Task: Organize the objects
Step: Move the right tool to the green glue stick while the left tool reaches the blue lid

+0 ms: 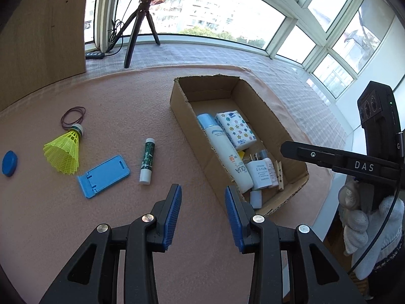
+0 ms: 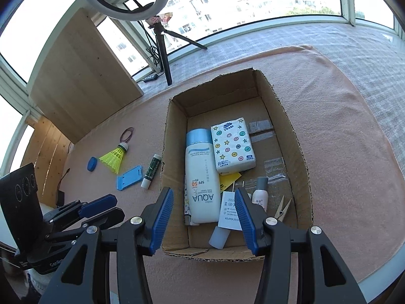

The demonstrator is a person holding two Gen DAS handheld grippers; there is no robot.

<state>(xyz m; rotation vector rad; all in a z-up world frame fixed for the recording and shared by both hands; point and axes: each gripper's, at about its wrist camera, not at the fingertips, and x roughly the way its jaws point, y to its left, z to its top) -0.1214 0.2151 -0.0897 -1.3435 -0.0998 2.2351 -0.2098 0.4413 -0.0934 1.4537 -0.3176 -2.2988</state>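
Observation:
An open cardboard box (image 1: 182, 111) (image 2: 298, 152) on a pink cloth holds a white AQUA sunscreen bottle (image 2: 200, 177), a tissue pack (image 2: 233, 144), a white adapter (image 2: 229, 210), small bottles and a clothespin (image 2: 283, 209). Left of the box lie a green lip balm tube (image 1: 147, 160) (image 2: 152, 171), a blue phone stand (image 1: 105, 176) (image 2: 129, 177), a yellow shuttlecock (image 1: 64, 150) (image 2: 114, 158), a blue cap (image 1: 9, 163) (image 2: 91, 164) and rubber bands (image 1: 73, 117). My left gripper (image 1: 203, 197) is open and empty above the cloth by the box's near left corner. My right gripper (image 2: 203, 202) is open and empty over the box's near end.
A ring light on a tripod (image 2: 162, 50) stands behind the cloth by the windows. A wooden panel (image 1: 43, 33) rises at the left. The right gripper body (image 1: 354, 162) shows at the right of the left wrist view, held by a gloved hand (image 1: 367, 217).

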